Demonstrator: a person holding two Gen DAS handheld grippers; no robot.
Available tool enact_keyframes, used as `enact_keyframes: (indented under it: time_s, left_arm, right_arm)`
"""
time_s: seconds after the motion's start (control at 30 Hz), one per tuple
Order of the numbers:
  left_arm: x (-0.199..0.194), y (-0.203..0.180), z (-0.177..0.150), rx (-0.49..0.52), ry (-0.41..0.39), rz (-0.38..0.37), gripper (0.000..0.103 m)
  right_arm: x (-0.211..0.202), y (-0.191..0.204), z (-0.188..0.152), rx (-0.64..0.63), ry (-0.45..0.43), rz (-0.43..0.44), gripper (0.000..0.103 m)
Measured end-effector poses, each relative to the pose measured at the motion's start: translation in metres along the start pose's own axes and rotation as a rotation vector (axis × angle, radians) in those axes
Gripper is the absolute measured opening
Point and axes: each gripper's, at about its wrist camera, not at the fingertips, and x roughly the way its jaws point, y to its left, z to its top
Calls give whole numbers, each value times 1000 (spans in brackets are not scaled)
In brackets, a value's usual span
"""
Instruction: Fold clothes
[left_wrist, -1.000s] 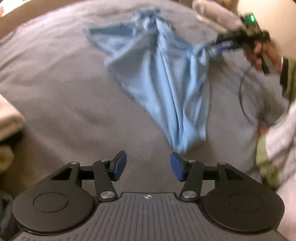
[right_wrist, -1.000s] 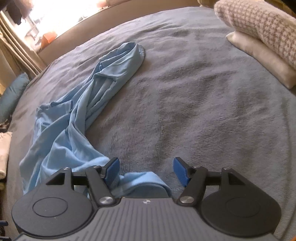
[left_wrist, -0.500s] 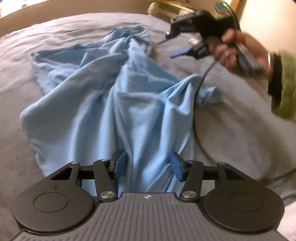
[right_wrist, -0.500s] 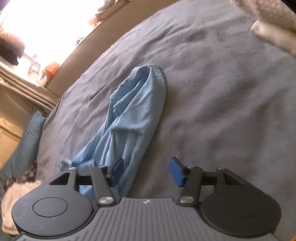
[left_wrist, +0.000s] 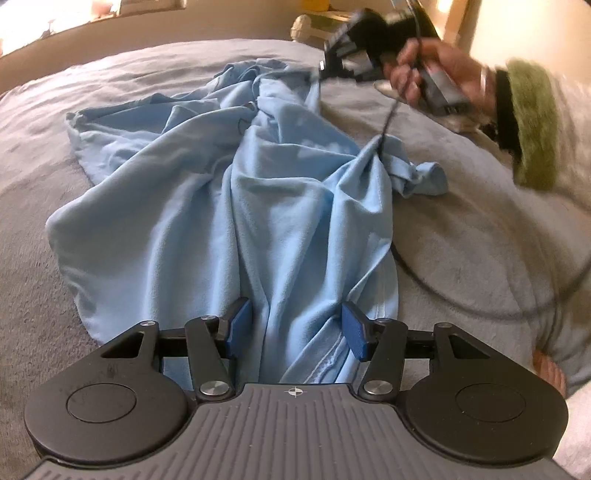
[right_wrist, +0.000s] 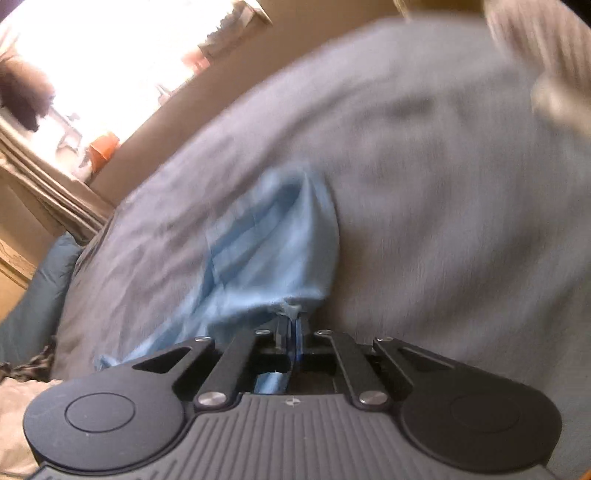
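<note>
— While the counting is easy, let's do it: how many garments lie on the bed?

— One. A single light blue garment (left_wrist: 236, 206) lies crumpled on the grey blanket (left_wrist: 461, 229), spread from the near edge to the far side. Two grippers, one black cable (left_wrist: 417, 273).

— And the left gripper (left_wrist: 297, 330)?

— Its jaws stand apart, released. A fold of the blue cloth runs between the blue pads (left_wrist: 354, 334), but neither pad presses on it.

— The right gripper (right_wrist: 291, 328)?

— Clenched on the garment's edge. In the right wrist view the two fingers meet with a pinch of blue fabric between them, and the cloth fans out from there toward the far left.

— What does the left view give that the right one lacks?

— The whole garment, the right gripper from outside (left_wrist: 354, 48) at the far right, the person's hand (left_wrist: 424, 70) around its handle, a green fuzzy cuff (left_wrist: 532, 122), and the cable looping over the blanket at the right.

— And the other way round?

— The right view, heavily blurred, shows the pinch itself up close, a bright window (right_wrist: 103, 62) at the far left, an orange object (right_wrist: 103, 147) beneath it, and a teal cushion (right_wrist: 40, 291) at the left edge.
</note>
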Motion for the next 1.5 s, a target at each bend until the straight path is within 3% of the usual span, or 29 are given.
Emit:
enact_keyframes:
  time_s: [0.17, 0.33, 0.53, 0.63, 0.67, 0.7, 0.77, 1.0, 1.13, 1.17, 1.37, 1.5]
  left_arm:
    - [0, 3, 0, 10, -2, -12, 53]
    - [0, 3, -1, 18, -5, -17, 53]
    - [-1, -1, -2, 34, -4, -6, 53]
    - [-2, -3, -2, 46, -5, 5, 53]
    - [-2, -3, -3, 48, -5, 8, 53]
    - [-2, -4, -3, 49, -5, 10, 53]
    - [-2, -4, -2, 49, -5, 10, 54]
    - [-1, -10, -2, 72, -3, 22, 60]
    - [-1, -14, -1, 78, 3, 40, 61]
    - [-1, -14, 0, 74, 5, 43, 61]
    - [-4, -19, 5, 64, 34, 78, 61]
    - [-9, -19, 7, 30, 47, 72, 62]
  right_arm:
    - [-2, 12, 49, -106, -91, -83, 2]
    - [17, 14, 84, -82, -166, -129, 2]
    - [45, -5, 94, -30, -160, -211, 2]
    - [51, -35, 94, 118, -73, -132, 6]
    - [48, -44, 92, 165, -61, -119, 12]
    - [41, -53, 91, 199, -52, -103, 26]
    - [21, -70, 88, 253, -41, -65, 38]
    - [-97, -100, 63, 229, -112, 44, 38]
    - [-146, -117, 46, 304, -122, 83, 38]
    - [-151, -119, 40, 321, -98, 90, 38]
    - [-114, -96, -31, 311, 243, 129, 38]
    - [-86, -75, -75, 252, 340, 124, 38]
